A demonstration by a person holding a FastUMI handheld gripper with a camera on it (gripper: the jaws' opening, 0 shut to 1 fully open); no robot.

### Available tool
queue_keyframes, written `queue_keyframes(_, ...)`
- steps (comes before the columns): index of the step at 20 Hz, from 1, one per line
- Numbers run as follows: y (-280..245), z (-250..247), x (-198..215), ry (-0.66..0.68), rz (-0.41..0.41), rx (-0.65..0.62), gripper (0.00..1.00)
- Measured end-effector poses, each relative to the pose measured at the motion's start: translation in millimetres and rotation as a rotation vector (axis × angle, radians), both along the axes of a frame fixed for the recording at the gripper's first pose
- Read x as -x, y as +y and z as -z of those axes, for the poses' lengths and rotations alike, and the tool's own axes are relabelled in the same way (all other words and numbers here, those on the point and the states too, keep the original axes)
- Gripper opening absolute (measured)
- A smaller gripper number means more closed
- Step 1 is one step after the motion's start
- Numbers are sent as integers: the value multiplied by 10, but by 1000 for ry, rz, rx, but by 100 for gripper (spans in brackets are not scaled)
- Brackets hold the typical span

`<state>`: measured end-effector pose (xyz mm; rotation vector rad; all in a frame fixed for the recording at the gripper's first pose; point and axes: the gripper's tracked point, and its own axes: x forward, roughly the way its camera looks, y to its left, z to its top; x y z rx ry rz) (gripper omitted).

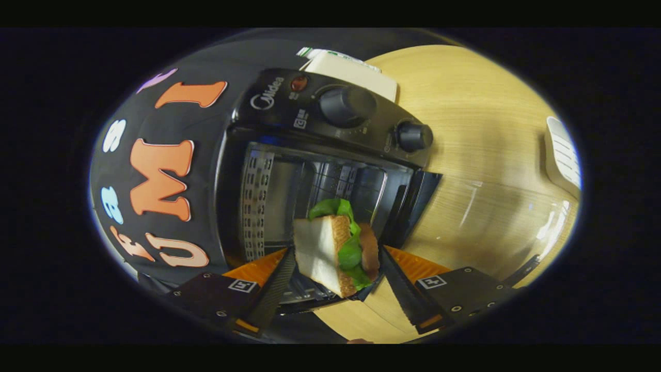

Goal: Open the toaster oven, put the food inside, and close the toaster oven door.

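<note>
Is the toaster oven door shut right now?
No, the toaster oven door hangs open, and the gripper holds the sandwich at its mouth.

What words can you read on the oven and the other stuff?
"Midea": brand on the toaster oven control panel, beside the knobs.
Small marks under the red light and near the big knob: too small to read.
The gripper holds the sandwich; no words on it.

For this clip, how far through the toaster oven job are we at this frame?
Done: the toaster oven door is open, its cavity exposed. In hand: the gripper is shut on the sandwich, held at the oven mouth. Left: set the sandwich inside, let go, withdraw and close the door.
</note>
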<state>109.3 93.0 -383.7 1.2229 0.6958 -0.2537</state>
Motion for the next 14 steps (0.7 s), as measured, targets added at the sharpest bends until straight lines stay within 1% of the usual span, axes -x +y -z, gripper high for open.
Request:
queue_keyframes(1,52,8,29,8,-13,-2,97)
queue_keyframes(4,45,-19,163,5,-63,46,99)
queue_keyframes(9,-165,-260,703,-21,-202,192,98)
queue_keyframes(11,-239,-345,961,-40,-287,301,98)
queue_keyframes(14,-374,-397,1349,-56,-427,536,98)
